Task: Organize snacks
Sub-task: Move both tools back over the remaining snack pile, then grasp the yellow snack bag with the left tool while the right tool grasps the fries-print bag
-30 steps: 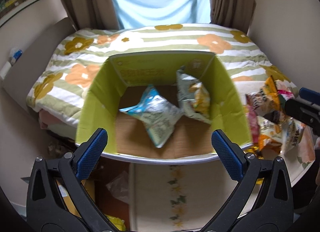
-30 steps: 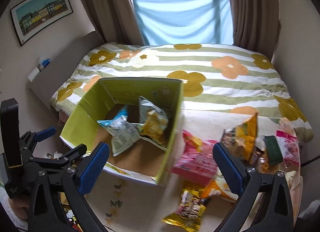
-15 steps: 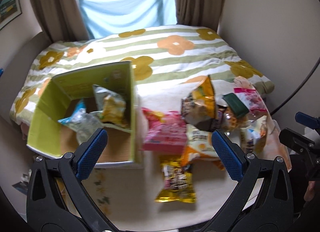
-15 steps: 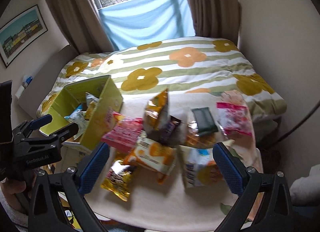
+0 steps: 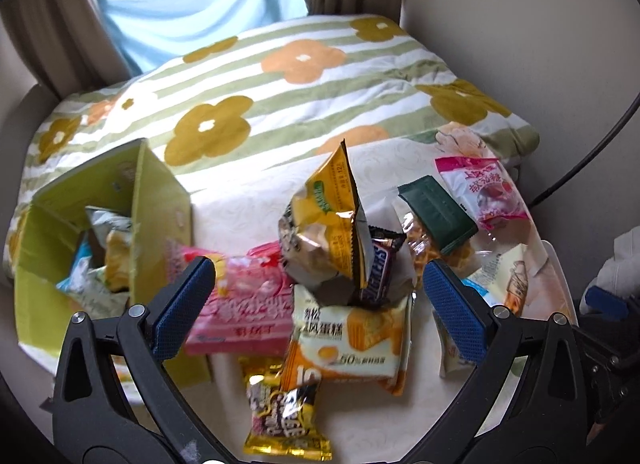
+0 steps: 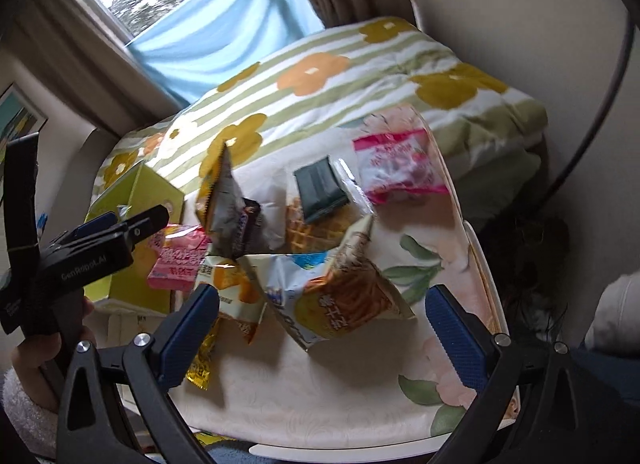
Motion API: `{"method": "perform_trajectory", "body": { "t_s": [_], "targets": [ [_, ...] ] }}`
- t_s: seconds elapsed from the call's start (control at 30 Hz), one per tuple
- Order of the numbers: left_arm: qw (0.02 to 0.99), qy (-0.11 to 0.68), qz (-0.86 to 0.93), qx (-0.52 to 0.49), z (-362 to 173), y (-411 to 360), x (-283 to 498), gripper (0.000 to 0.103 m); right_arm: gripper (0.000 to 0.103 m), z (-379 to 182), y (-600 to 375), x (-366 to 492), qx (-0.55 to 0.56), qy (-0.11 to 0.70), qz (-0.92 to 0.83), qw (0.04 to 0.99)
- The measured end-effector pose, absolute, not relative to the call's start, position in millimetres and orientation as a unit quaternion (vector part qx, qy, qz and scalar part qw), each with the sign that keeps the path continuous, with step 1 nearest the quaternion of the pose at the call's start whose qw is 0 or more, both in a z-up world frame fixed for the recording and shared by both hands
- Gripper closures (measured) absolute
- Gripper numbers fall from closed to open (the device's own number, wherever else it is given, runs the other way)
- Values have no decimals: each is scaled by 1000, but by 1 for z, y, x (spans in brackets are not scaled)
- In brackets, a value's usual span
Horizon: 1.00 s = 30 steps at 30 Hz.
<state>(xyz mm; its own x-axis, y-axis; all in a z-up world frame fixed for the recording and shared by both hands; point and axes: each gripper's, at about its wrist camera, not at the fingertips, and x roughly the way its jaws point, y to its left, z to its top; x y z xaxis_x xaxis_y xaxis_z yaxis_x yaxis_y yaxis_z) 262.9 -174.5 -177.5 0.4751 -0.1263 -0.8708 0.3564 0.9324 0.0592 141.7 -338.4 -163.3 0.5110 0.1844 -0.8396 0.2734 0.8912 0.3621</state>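
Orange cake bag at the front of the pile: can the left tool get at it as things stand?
Probably yes. The orange cake bag lies flat between the open fingers of the left tool, with nothing in front of it. The upright yellow bag and the chocolate bar lean on its far edge and may topple.

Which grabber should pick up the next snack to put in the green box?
Probably the left gripper: it is open, aimed at the orange cake packet, and the green box sits right beside it. The right gripper is open too, but farther from the box.
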Motion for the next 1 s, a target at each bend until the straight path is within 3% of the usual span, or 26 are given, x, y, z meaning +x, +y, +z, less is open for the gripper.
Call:
{"method": "perform_trajectory", "body": {
  "t_s": [0.3,0.47,0.77,0.93,1.0],
  "targets": [
    [818,541,-152,122,-230,-180,315,0,0,-209,-345,149,334,522,-77,781],
    [811,548,-162,127,-240,-181,329,0,0,-239,-345,148,434,517,-78,734],
    [798,561,-185,116,-250,-181,345,1,0,-268,-345,146,521,491,-89,693],
    [774,593,-210,71,-263,-178,350,25,0,-270,-347,148,533,480,-93,691],
    [770,598,-214,64,-267,-179,350,27,0,-271,-349,149,543,474,-95,686]
  ]
}}
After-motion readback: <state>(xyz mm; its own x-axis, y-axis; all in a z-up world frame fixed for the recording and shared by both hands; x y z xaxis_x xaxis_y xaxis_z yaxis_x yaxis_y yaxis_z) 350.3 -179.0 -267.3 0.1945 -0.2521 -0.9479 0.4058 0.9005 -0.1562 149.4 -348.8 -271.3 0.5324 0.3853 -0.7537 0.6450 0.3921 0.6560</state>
